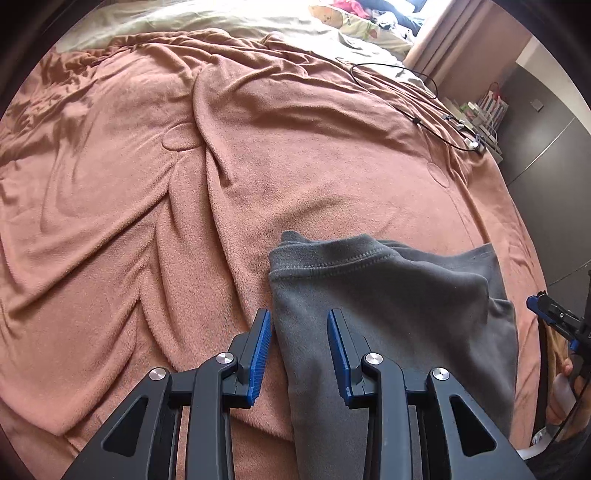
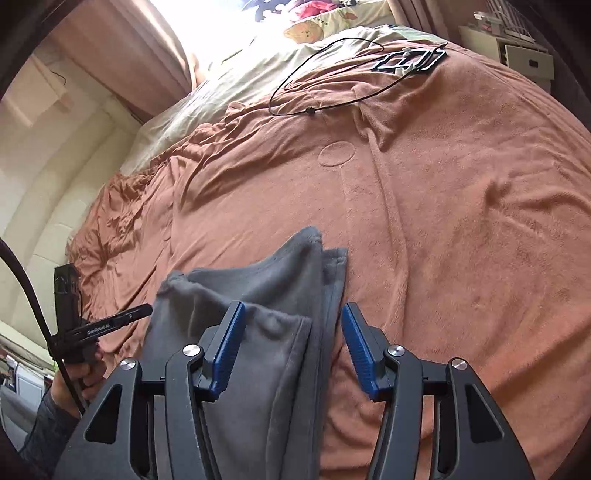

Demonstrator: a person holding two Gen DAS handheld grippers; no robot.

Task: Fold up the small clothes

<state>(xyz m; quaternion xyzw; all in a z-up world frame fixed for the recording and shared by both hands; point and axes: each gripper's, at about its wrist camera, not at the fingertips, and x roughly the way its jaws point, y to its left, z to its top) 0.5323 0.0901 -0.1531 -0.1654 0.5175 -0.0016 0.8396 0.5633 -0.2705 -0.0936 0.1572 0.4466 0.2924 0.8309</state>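
Garment (image 1: pixel 388 314): grey, lying folded on the blanket (image 1: pixel 147 184) covering the bed.
Left gripper (image 1: pixel 300 321): fingers standing wide, straddling the garment's left edge, gripping nothing.
Right gripper (image 2: pixel 293 314): fingers spreading wide over its right edge, holding nothing.

**Legible markings in the scene**

One marking can be read: white lettering "GenRobot.AI" along the black body of the left gripper (image 2: pixel 110 325), seen at the near left in the right wrist view. The printed pillowcase (image 2: pixel 314 26) at the far end of the bed carries cartoon figures but no readable words.
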